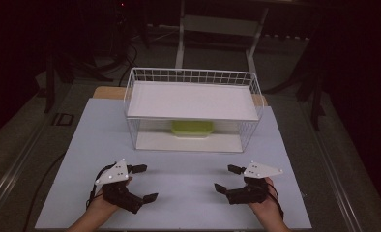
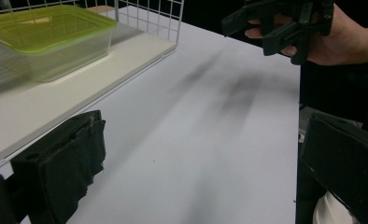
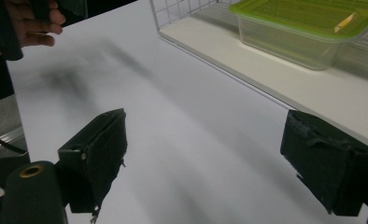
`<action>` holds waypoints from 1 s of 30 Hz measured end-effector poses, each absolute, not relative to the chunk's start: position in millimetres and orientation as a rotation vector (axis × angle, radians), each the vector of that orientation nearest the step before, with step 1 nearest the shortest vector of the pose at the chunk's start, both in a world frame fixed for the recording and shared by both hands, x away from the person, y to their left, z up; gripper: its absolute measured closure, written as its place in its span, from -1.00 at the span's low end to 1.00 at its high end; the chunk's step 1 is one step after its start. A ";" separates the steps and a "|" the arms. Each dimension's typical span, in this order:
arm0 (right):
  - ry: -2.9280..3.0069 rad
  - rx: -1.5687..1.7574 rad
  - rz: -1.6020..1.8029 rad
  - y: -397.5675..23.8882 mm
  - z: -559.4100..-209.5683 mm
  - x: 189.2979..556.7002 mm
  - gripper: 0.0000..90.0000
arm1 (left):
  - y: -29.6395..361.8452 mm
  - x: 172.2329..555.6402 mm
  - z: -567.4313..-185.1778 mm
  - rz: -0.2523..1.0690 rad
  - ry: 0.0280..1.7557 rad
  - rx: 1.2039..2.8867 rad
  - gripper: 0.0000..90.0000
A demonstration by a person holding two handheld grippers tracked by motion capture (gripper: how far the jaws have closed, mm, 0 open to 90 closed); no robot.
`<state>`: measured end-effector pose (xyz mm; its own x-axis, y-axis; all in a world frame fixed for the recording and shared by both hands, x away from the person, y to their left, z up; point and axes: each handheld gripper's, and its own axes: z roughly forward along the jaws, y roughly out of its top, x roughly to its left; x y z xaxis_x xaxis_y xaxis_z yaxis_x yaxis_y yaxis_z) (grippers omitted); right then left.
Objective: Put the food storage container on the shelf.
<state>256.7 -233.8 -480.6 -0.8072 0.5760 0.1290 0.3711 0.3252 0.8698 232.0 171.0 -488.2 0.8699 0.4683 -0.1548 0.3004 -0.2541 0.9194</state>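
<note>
Both tongs rest low at the near edge of the bench (image 1: 179,169), the left tongs (image 1: 143,182) and the right tongs (image 1: 228,178) each spread wide and holding nothing. The green-lidded container (image 1: 192,128) sits on the lower shelf of the white wire rack (image 1: 130,92) at the far middle, well apart from both. This looks like the start, before any reach; the next move likely calls for reaching far under the upper shelf to take the container by its sides.
</note>
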 end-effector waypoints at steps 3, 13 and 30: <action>2.389 0.843 1.491 -236.2 -484.4 259.3 -0.68 | 174.7 233.0 -491.2 0.184 0.581 1.849 -0.99; 2.382 0.809 1.521 -242.3 -496.3 270.1 -0.68 | 178.4 235.9 -503.0 0.211 0.641 1.814 -0.99; 2.371 0.769 1.558 -240.5 -496.2 270.9 -0.69 | 178.8 238.5 -505.3 0.262 0.654 1.776 -0.99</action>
